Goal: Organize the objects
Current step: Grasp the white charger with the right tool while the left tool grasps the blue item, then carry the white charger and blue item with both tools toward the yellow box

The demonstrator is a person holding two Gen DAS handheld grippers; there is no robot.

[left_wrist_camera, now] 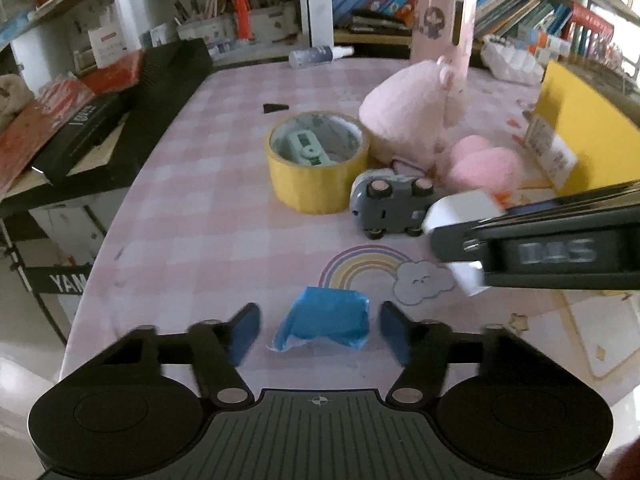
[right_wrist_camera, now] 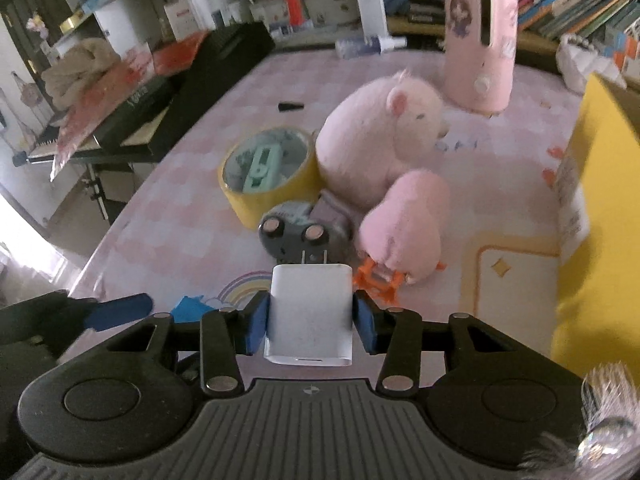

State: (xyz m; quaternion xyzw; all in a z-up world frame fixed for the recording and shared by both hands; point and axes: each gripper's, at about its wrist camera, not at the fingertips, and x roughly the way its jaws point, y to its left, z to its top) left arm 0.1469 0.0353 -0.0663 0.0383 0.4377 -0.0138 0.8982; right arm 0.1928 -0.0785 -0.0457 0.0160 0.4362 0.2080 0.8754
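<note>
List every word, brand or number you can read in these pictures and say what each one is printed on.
"YAM", cut off at the frame edge: white letters on the black stand left of the table.
"DAS", blurred and uncertain: on the right tool, which holds a white charger.
Book spines on the shelf: too small to read.
White label on the yellow box: blurred, unreadable.
Black box at left: print unreadable.
</note>
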